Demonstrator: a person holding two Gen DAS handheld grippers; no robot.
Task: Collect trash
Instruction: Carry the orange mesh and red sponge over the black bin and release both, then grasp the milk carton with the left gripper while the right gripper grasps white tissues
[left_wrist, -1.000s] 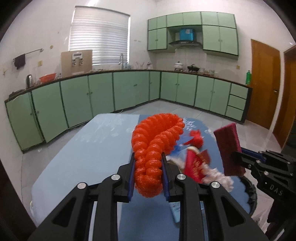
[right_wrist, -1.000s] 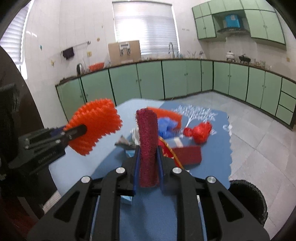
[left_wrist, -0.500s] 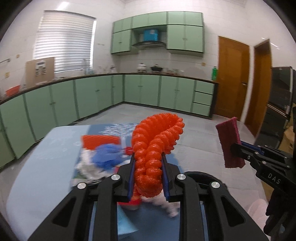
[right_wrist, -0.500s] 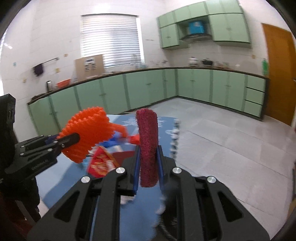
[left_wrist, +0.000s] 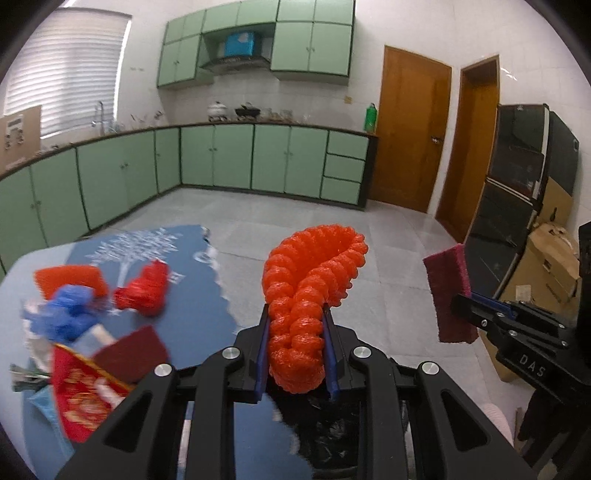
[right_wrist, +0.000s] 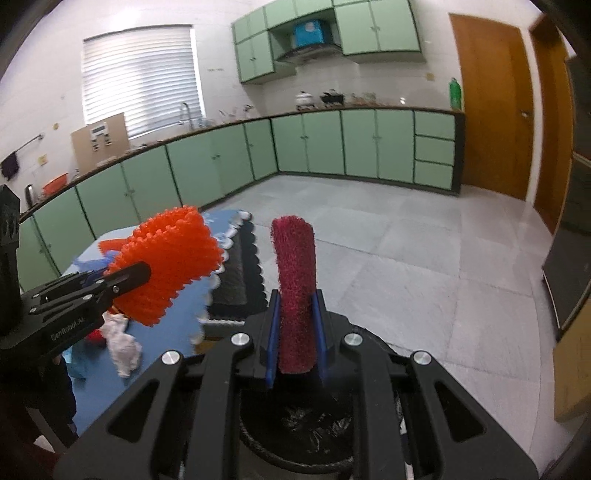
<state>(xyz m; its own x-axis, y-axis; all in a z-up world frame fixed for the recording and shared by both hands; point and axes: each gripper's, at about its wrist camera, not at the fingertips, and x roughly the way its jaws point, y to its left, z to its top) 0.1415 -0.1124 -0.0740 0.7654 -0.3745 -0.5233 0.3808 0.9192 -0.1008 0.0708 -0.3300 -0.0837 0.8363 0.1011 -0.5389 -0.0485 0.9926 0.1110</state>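
My left gripper (left_wrist: 295, 354) is shut on an orange foam net (left_wrist: 310, 291), held above a black-lined trash bin (left_wrist: 325, 432) beside the table. The net also shows in the right wrist view (right_wrist: 166, 266). My right gripper (right_wrist: 295, 343) is shut on a dark red scouring pad (right_wrist: 295, 291), held upright over the same bin (right_wrist: 306, 424). The pad also shows at the right of the left wrist view (left_wrist: 448, 295). Both grippers are side by side past the table's right edge.
A table with a blue cloth (left_wrist: 207, 295) holds more trash: a red crumpled bag (left_wrist: 142, 291), blue plastic (left_wrist: 62, 317), an orange pad (left_wrist: 70, 278), a red packet (left_wrist: 85, 395), a dark red pad (left_wrist: 129, 354). White tissue (right_wrist: 123, 347) lies there too. Green cabinets (left_wrist: 258, 158), grey tiled floor.
Both grippers have swung right, off the table, with their loads still held. The table trash has slid to the left of view and the bin now lies under both grippers.
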